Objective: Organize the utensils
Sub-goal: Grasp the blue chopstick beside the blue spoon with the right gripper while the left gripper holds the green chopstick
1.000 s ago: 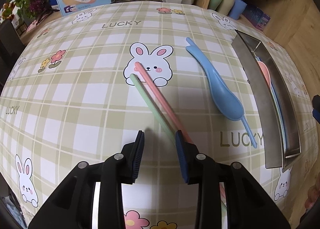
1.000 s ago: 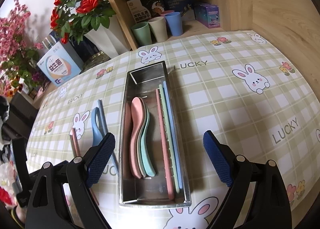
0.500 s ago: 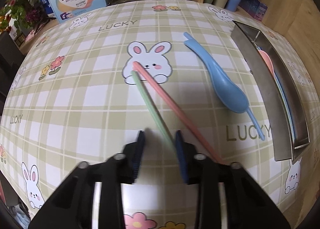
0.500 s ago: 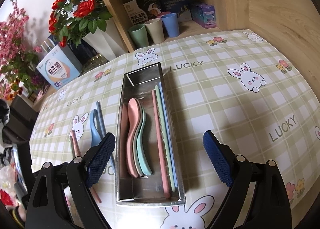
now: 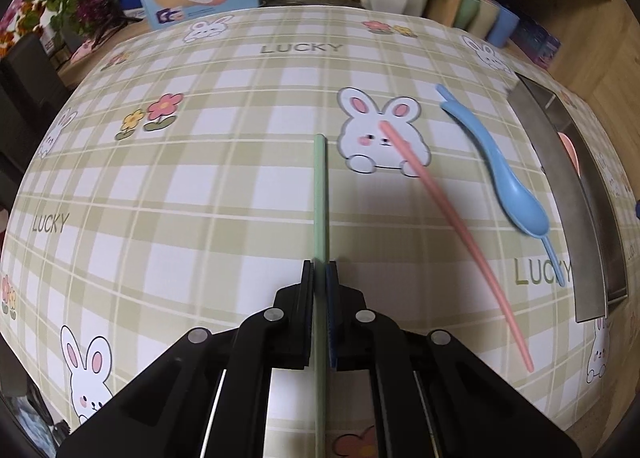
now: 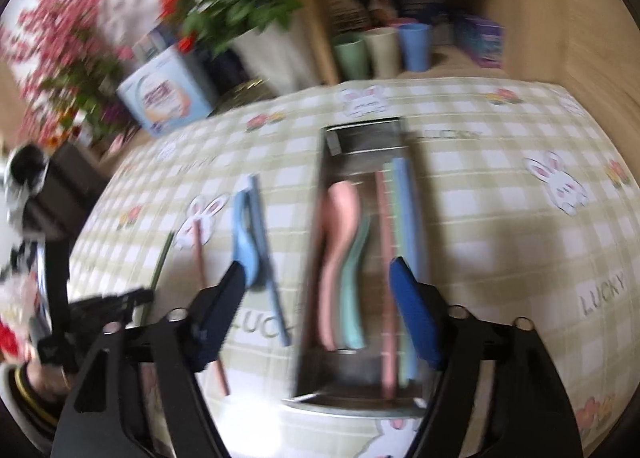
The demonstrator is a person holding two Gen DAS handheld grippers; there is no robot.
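Gripped between the pads of the left gripper [image 5: 320,270], low in the centre of the left wrist view, is the green chopstick [image 5: 320,194]; the jaws are closed on it after narrowing, and the stick runs straight up the frame from between them. It is held near its near end, so that most of its length projects forward and can be steered, probably toward the tray. To its right the pink chopstick [image 5: 452,230] lies loose and slanted across the rabbit print of the checked tablecloth [image 5: 160,198], apart from the green one. Further right the blue spoon [image 5: 504,174] is laid on top of a blue chopstick [image 5: 554,258], whose tip shows below the bowl. At the right edge the steel tray [image 5: 588,226] is seen side-on, just beside the spoon.

In the blurred right wrist view, the steel tray [image 6: 360,390] stands at lower centre, lengthwise up the frame. Pink and green spoons are nested along its left half, while pink, green and blue chopsticks are laid parallel along its right half, so like is kept with like. The right gripper [image 6: 320,290] is partly open and holds nothing; its jaws have just been closing, with only the table and tray behind the gap. It is set above the tray's near left part and the blue spoon, a likely next pick.
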